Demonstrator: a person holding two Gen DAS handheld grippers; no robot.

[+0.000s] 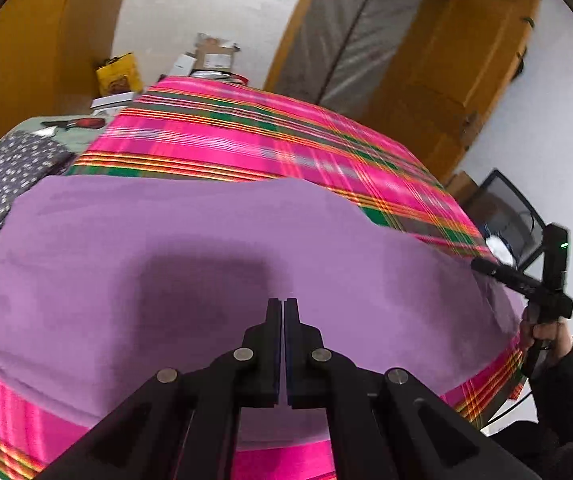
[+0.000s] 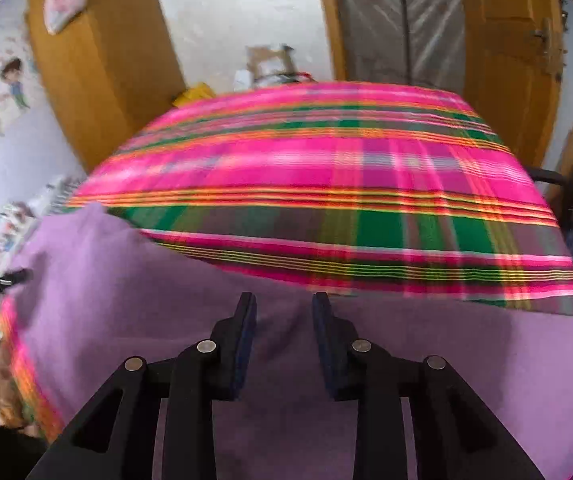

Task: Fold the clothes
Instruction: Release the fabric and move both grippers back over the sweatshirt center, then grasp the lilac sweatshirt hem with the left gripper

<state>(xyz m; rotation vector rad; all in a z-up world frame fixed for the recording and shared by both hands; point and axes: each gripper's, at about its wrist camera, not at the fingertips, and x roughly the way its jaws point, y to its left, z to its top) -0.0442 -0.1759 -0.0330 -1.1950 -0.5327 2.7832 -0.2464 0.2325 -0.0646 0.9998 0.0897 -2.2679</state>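
A plain purple garment (image 1: 190,240) lies spread flat on a pink, green and orange plaid cloth (image 1: 246,140) that covers the table. My left gripper (image 1: 283,304) hangs over the middle of the garment with its fingers pressed together and nothing between them. My right gripper (image 2: 284,300) is open and empty above the garment (image 2: 166,300), near its far edge where the plaid cloth (image 2: 326,168) begins. The right gripper also shows at the right edge of the left wrist view (image 1: 482,266), held in a hand.
A dark floral fabric (image 1: 2,176) lies left of the table. Boxes and a yellow bag (image 1: 118,74) stand beyond the far edge. Wooden doors (image 1: 458,72) and a plastic-covered doorway are behind. A dark chair (image 1: 514,220) stands at the right.
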